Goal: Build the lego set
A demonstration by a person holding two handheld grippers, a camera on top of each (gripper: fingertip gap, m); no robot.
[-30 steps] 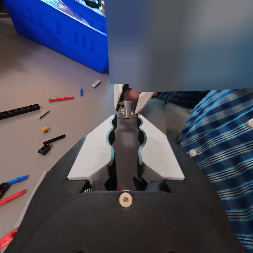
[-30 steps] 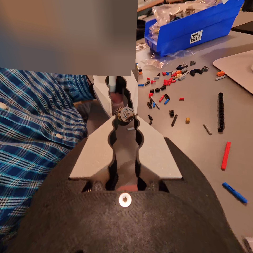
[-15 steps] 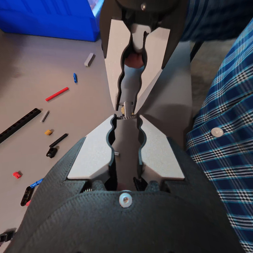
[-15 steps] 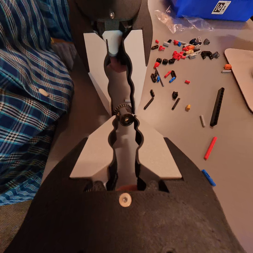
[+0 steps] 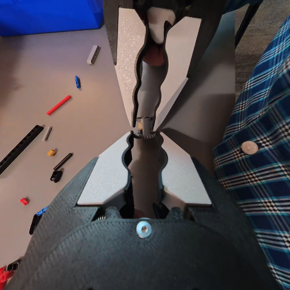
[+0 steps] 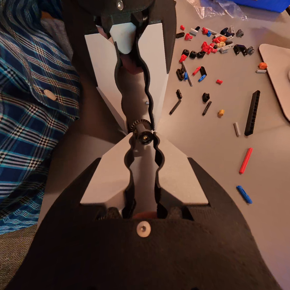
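Above the grey worktop [image 6: 204,149], the left gripper [image 5: 145,135] and the right gripper [image 6: 143,135] meet tip to tip, close to a person's blue checked shirt [image 5: 259,157]. Between them is a small lego assembly: a dark gear [image 5: 145,136] joined to a grey sleeve piece [image 5: 146,125]. The jaws of the left gripper are clenched on the gear's toothed rim. The jaws of the right gripper are clenched on the sleeve piece, just beside the gear, so the two tools hold the same assembly from opposite ends, lifted off the worktop.

Many loose parts lie on the worktop to the side. The biggest is a long black beam [image 6: 252,113], with a short grey axle [image 6: 237,129] near its lower end. A red axle [image 6: 245,160] and a blue pin [image 6: 244,194] lie well apart from it. A small yellow bush [image 6: 221,112] sits beside a black axle [image 6: 206,108].
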